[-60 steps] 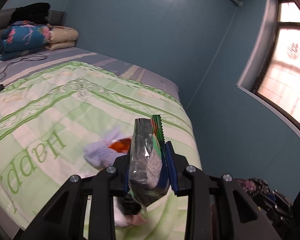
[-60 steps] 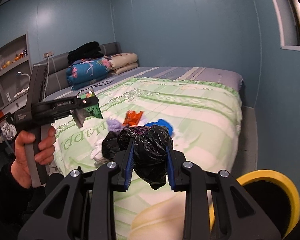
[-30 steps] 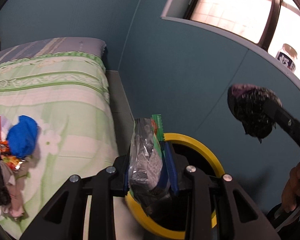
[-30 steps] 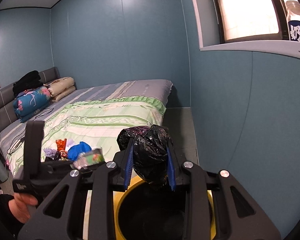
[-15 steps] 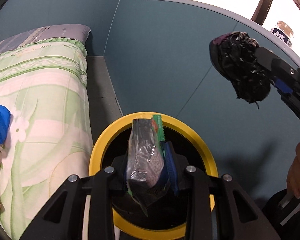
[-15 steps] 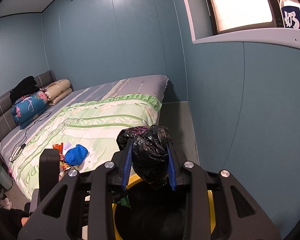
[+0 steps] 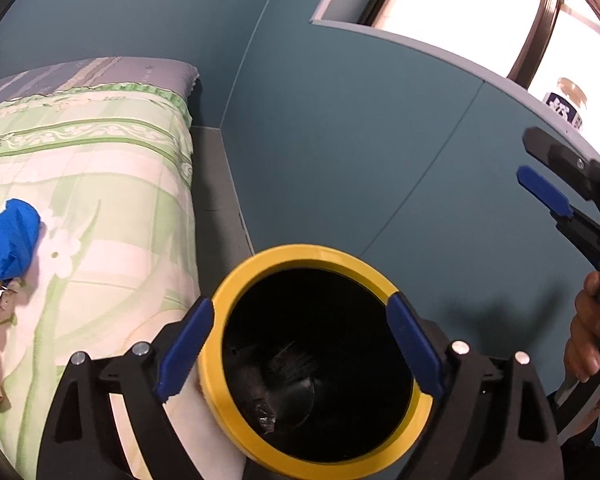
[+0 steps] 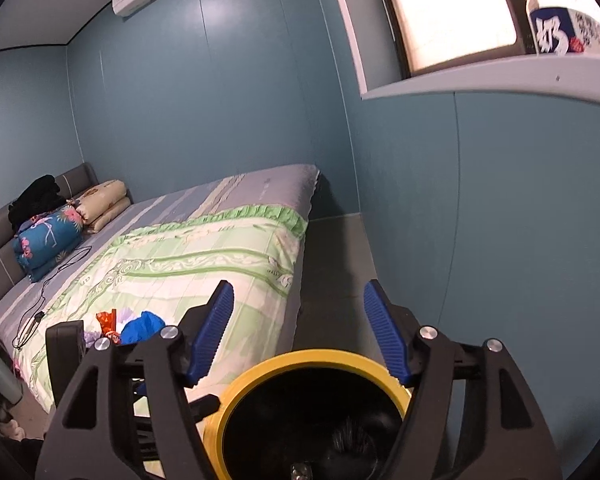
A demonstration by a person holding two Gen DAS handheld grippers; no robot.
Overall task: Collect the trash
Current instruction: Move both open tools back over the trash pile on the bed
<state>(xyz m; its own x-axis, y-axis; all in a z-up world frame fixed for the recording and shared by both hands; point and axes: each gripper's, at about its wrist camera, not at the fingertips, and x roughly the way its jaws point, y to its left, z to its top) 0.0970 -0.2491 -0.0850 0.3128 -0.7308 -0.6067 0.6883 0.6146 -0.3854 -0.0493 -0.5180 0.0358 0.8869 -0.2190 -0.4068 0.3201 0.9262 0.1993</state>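
Note:
A yellow-rimmed black bin (image 7: pixel 236 280) stands on the floor between the bed and the blue wall. My left gripper (image 7: pixel 300 346) hangs right over its mouth, its jaws opening, with nothing between them. Dark crumpled trash (image 7: pixel 284 384) lies at the bottom of the bin. My right gripper (image 8: pixel 304 332) is above the same bin (image 8: pixel 260 368), its jaws opening and empty too. In the left wrist view the right gripper's blue pads (image 7: pixel 544 196) show at the right edge, held by a hand (image 7: pixel 584 336).
On the green bedspread (image 7: pixel 100 184) lie more scraps: a blue wad (image 7: pixel 8 238), an orange wrapper (image 8: pixel 107 322) and pale pieces at the left edge. A milk bottle (image 8: pixel 560 20) stands on the window sill. A grey floor strip (image 8: pixel 332 264) runs beside the bed.
Both grippers have opened over the bin. The silver-green wrapper has left my left gripper and the black bag has left my right one; both have dropped out of the jaws.

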